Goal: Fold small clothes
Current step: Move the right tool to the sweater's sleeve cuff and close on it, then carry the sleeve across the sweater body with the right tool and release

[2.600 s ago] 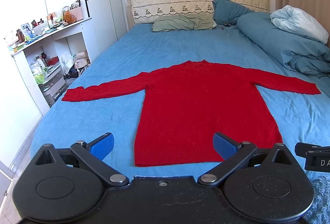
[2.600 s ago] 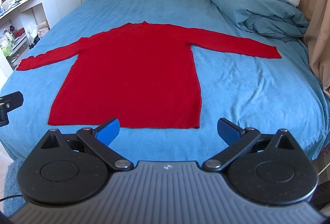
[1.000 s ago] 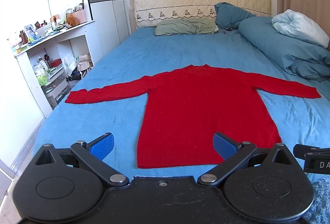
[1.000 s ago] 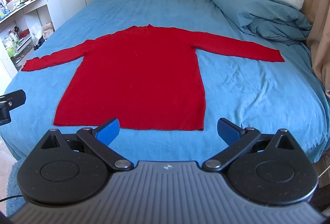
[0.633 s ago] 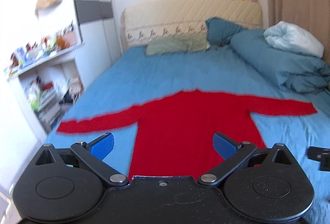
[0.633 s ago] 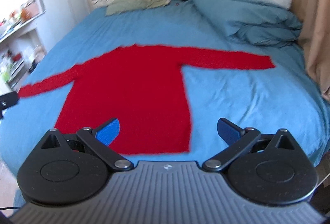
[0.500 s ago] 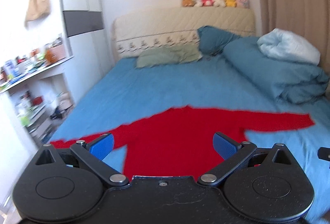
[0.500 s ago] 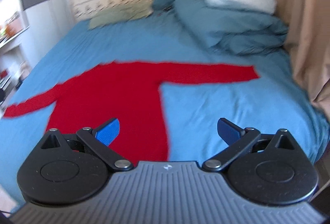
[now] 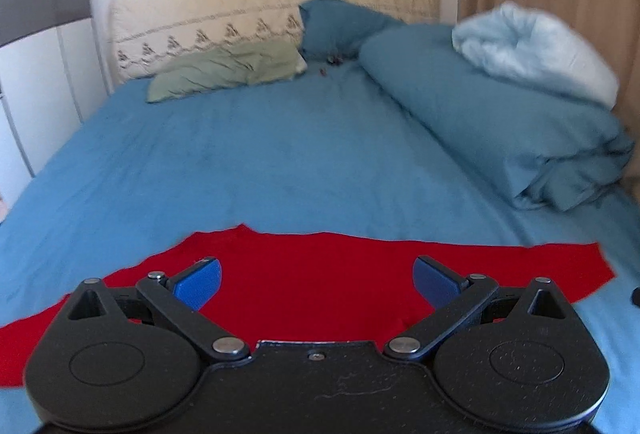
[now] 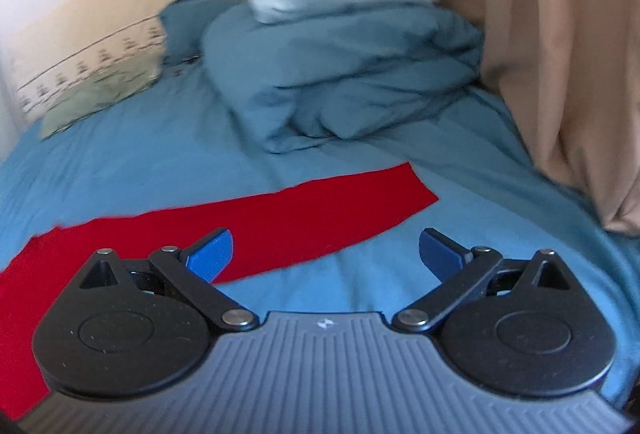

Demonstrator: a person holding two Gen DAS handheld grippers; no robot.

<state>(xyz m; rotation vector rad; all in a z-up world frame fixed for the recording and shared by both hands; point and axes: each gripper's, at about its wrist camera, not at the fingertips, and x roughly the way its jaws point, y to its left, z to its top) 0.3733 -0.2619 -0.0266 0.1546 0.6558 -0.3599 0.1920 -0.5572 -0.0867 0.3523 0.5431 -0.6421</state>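
Folding looks unstarted: the red sweater (image 9: 320, 274) lies flat on the bed (image 9: 280, 162), sleeves seemingly outstretched despite blur, while left gripper (image 9: 316, 278) and right gripper (image 10: 325, 249) hover with jaws spread, empty.

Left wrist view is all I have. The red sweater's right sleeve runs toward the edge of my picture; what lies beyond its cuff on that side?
Observer: In the right wrist view, the sleeve cuff ends on bare blue sheet, and a beige curtain hangs past the bed's edge.
Operator: Is the right gripper over that sleeve?
Observer: Partly. The right gripper is open; its left finger shows over the red sleeve, its right finger over the sheet. Whether it touches the fabric, I cannot tell.
Operator: Anything near the cuff?
Observer: The folded blue duvet lies beyond the cuff toward the headboard, apart from it.
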